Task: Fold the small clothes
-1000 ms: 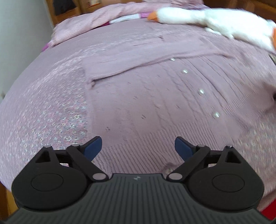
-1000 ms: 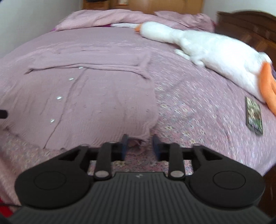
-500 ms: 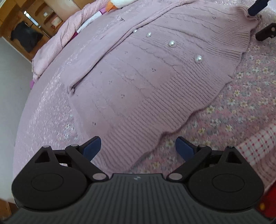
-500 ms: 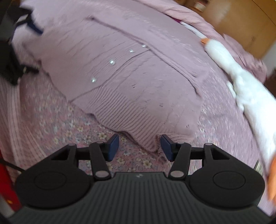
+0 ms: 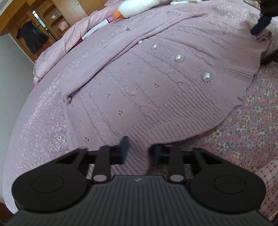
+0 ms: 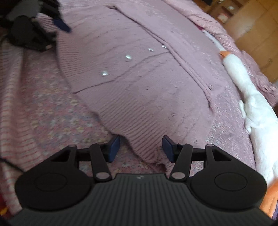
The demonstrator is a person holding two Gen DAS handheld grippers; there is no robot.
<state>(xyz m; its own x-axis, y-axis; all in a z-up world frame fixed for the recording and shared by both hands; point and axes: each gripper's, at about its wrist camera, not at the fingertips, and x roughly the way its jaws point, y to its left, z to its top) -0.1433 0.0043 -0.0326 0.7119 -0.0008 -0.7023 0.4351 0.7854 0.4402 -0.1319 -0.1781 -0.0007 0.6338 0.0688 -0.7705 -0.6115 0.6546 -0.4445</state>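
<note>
Left wrist: left claw (image 5: 139, 150) apparently pinching cardigan (image 5: 156, 83) hem, right claw (image 6: 141, 147) parted.

Floral pink bedspread (image 5: 252, 121), wooden wardrobe (image 5: 57, 15) (dark garment hanging), white wall (image 5: 10, 73).

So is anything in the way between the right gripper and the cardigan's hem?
Nothing visible. The right gripper is open with the cardigan hem corner already lying between its fingers, on the floral bedspread.
</note>
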